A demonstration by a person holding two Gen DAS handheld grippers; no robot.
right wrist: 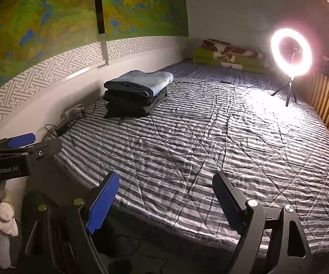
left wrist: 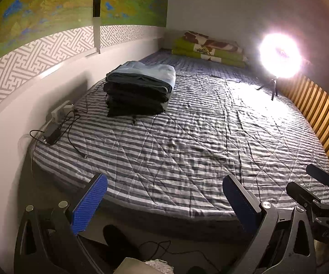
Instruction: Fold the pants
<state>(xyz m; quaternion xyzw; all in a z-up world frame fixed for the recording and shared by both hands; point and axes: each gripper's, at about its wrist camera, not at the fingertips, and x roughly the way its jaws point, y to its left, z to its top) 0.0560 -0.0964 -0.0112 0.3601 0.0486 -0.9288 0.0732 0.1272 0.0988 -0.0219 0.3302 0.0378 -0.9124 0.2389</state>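
Both sets of tongs hovering off the near edge of the bed (left wrist: 187, 159), tilted down toward the striped quilt, neither touching anything.

Left tongs (left wrist: 164, 196): spread wide, blue pads (left wrist: 89, 203) well apart, nothing between them but open quilt. Same story for the right tongs (right wrist: 164, 196): released, gaping, empty. Sitting side by side, roughly level with each other; right tongs poking into the left camera's lower right corner, left tongs visible at the right camera's left edge with the blue pad showing.

Folded pants (left wrist: 139, 89) stacked in a neat pile, well ahead and to the left of both tongs, close to the white wall. Light blue pair on top, darker ones underneath. Well apart from either set of tongs.

Beyond the left tongs by the wall: power strip (left wrist: 59, 111) plus a tangle of black cables (left wrist: 73, 134) trailing onto the quilt. Far ahead and to the right: lit ring light (right wrist: 291, 52) on a small tripod standing on the bed. Green patterned bedding (right wrist: 228, 59) folded at the far end of the bed. Wooden slats (left wrist: 319, 118) along the right side.

Person's hands not visible in either view, so can't tell the grip on the handles.
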